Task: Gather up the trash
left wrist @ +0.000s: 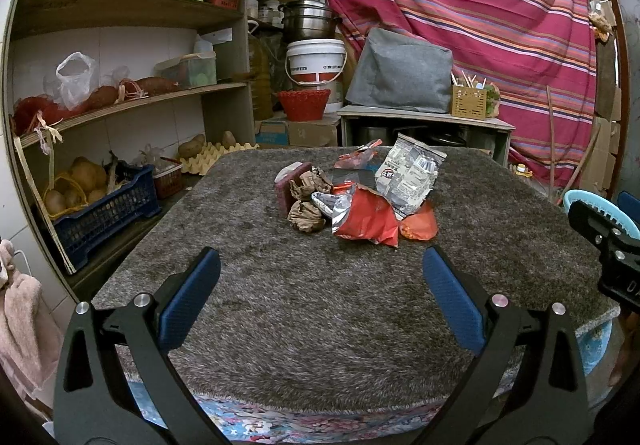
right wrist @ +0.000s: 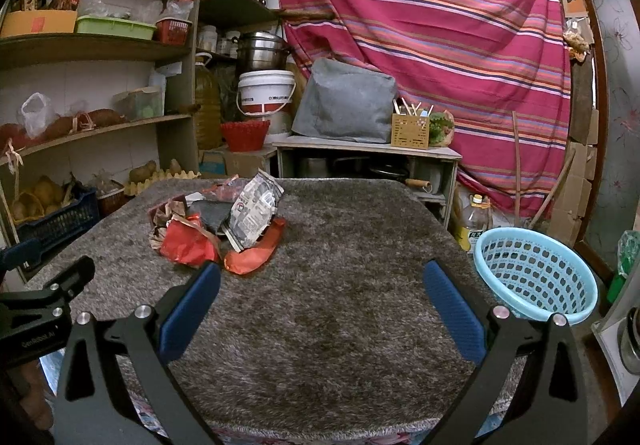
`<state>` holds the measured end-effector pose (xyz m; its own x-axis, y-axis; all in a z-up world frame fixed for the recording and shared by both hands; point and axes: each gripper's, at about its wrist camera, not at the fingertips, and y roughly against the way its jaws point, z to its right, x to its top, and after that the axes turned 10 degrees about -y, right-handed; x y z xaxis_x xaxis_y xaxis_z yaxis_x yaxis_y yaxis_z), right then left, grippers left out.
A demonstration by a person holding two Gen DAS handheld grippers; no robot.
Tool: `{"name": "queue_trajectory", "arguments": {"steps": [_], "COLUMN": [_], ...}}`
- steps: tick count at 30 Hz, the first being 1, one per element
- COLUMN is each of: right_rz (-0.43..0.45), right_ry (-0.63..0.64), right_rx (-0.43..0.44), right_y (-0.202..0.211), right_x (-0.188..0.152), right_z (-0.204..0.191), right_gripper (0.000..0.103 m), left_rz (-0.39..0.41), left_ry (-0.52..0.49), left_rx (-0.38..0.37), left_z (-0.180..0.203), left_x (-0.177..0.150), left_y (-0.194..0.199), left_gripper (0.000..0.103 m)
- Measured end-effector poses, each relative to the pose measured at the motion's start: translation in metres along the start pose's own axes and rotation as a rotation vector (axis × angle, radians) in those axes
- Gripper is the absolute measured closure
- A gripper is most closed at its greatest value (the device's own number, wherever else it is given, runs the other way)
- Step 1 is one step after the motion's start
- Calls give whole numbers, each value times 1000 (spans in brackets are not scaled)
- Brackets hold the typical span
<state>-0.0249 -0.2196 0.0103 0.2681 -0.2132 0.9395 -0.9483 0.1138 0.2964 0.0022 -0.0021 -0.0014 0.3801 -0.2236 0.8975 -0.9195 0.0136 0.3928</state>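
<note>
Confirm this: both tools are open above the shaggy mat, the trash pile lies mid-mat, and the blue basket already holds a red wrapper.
Not quite. The blue basket is empty in the right wrist view; the red wrapper lies in the trash pile. The rest holds.

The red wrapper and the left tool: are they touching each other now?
Apart. The left wrist view shows bare carpet between the red wrapper and the open left tool, which holds nothing.
</note>
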Motion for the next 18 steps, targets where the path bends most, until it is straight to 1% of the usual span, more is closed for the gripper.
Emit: {"name": "queue_trajectory", "arguments": {"steps": [18], "right_rz": [1], "right_ry": [1], "right_rx": [0], "right_y": [-1], "right_x": [-2], "right_z": [-1], "right_gripper": [4], "left_rz": [-3], "left_ry": [-1], "left_rx": [-2], "left_z": [-1], "left_x": [0], "left_y": [0], "left_gripper": [5]}}
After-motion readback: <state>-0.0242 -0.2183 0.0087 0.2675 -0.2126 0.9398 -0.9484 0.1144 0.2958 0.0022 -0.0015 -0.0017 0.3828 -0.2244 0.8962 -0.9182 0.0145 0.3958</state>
